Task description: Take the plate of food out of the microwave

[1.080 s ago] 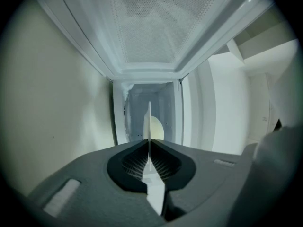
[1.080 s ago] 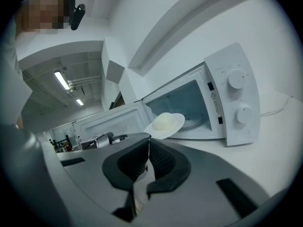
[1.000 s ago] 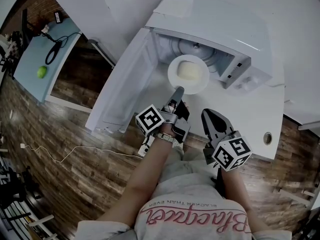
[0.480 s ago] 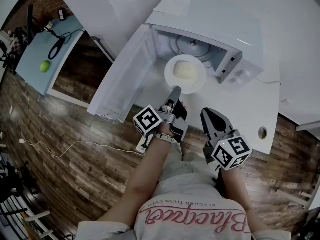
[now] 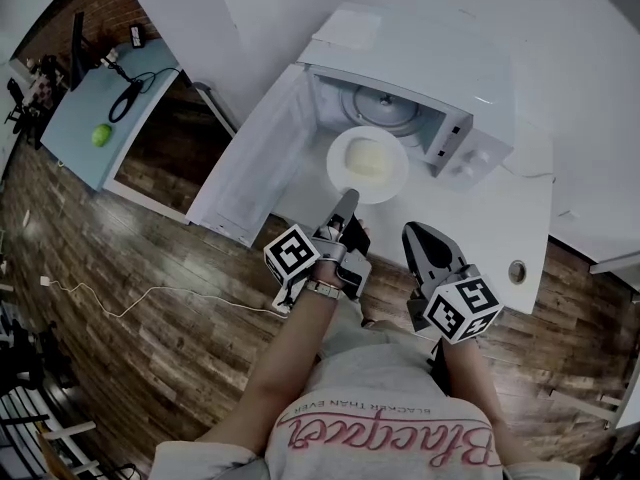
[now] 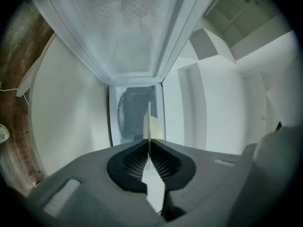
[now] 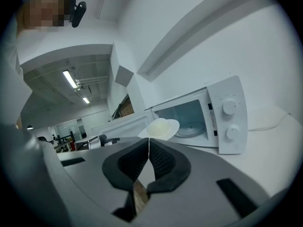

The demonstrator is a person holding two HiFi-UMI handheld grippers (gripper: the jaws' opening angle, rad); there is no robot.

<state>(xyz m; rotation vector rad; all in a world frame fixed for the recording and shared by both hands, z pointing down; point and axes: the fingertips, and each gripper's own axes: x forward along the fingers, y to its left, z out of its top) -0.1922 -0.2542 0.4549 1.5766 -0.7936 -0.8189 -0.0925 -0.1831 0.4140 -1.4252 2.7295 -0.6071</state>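
Note:
A white plate [image 5: 367, 165] with a pale yellow heap of food [image 5: 365, 158] hangs level just in front of the open microwave [image 5: 430, 68]. My left gripper [image 5: 346, 197] is shut on the plate's near rim. In the left gripper view the plate [image 6: 148, 122] shows edge-on between the pads, with the microwave cavity [image 6: 135, 112] behind it. My right gripper [image 5: 424, 236] is shut and empty, held low to the right of the plate over the white counter [image 5: 500, 218]. The right gripper view looks past its closed jaws at the plate [image 7: 161, 128] and the microwave [image 7: 222, 117].
The microwave door [image 5: 255, 163] stands swung open to the left. A glass turntable [image 5: 385, 108] lies inside. The counter has a round hole [image 5: 516, 268] at its right. A light blue table [image 5: 100, 108] with a green ball [image 5: 100, 135] stands far left over wood floor.
The left gripper has drawn the plate out of the microwave's mouth towards the person. The right gripper has hardly moved.

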